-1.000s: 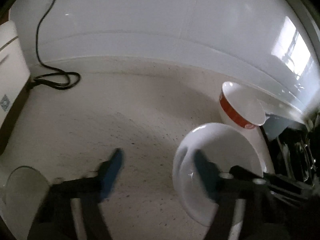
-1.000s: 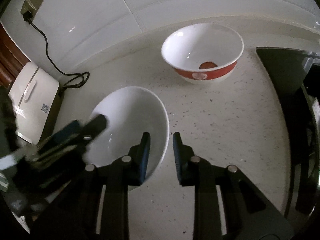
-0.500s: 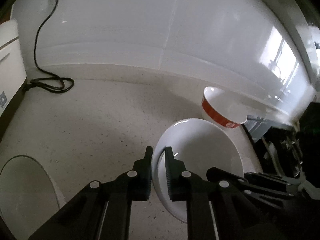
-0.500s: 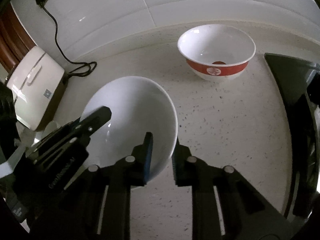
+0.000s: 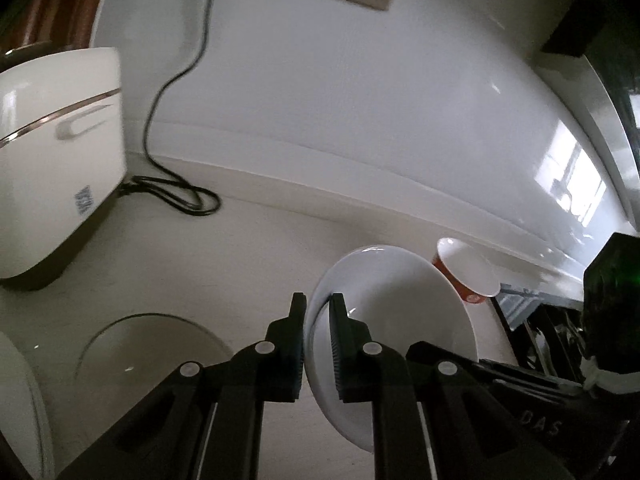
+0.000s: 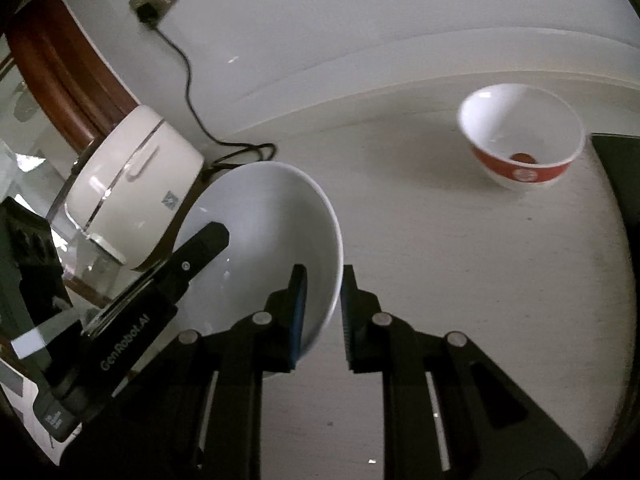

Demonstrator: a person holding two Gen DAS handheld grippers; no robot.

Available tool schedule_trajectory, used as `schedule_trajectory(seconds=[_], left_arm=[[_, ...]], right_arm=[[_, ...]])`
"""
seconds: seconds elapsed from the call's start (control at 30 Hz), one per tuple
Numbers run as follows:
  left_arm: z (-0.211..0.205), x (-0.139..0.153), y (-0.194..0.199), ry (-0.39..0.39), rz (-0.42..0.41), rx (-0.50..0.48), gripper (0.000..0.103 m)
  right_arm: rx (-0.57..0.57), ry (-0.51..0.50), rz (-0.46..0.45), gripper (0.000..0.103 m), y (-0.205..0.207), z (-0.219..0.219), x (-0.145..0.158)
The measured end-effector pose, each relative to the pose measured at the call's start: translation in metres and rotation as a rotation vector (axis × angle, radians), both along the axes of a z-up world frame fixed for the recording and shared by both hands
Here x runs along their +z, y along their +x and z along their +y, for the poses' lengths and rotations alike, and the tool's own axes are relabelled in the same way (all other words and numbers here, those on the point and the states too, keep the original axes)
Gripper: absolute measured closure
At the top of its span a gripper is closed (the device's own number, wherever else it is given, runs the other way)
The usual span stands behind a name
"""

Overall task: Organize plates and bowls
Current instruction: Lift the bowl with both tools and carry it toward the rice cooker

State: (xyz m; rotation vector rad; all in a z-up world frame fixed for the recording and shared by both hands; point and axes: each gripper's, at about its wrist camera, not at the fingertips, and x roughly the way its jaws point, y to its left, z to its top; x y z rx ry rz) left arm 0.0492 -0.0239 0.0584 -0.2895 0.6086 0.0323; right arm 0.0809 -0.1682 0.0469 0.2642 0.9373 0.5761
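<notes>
A plain white bowl (image 5: 396, 312) (image 6: 260, 236) hangs tilted above the counter, held from two sides. My left gripper (image 5: 318, 304) is shut on its left rim, one finger inside and one outside. My right gripper (image 6: 324, 280) is shut on the opposite rim in the same way. Each gripper shows in the other's view: the right gripper (image 5: 496, 372) reaches in from the right, the left gripper (image 6: 196, 252) from the left. A second bowl, white with a red band (image 5: 468, 276) (image 6: 520, 140), stands upright on the counter near the wall.
A white appliance (image 5: 52, 152) (image 6: 132, 184) stands at the left, its black cable (image 5: 176, 196) coiled by the wall. A clear glass disc (image 5: 148, 344) and a white plate edge (image 5: 24, 408) lie at the lower left. A dark hob (image 6: 620, 168) borders the counter's right end.
Both grippers' jaws closed onto the white bowl's rim. The bowl then rose off the counter and shifted left, toward the appliance, away from the red-banded bowl.
</notes>
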Motion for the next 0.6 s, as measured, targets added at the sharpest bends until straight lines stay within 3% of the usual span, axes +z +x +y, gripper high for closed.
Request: schedule_trajectory(seconds=[0.2, 0.6], left_arm=[[0.016, 0.001, -0.014, 0.011, -0.035, 0.059, 0.090], [0.029, 0.012, -0.036, 0.035, -0.106, 0.105, 0.089]], right_arm=[[0.032, 0.013, -0.026, 0.083, -0.008, 0.025, 0.002], [0.022, 0.080, -0.101, 0.083, -0.020, 0.034, 0.018]])
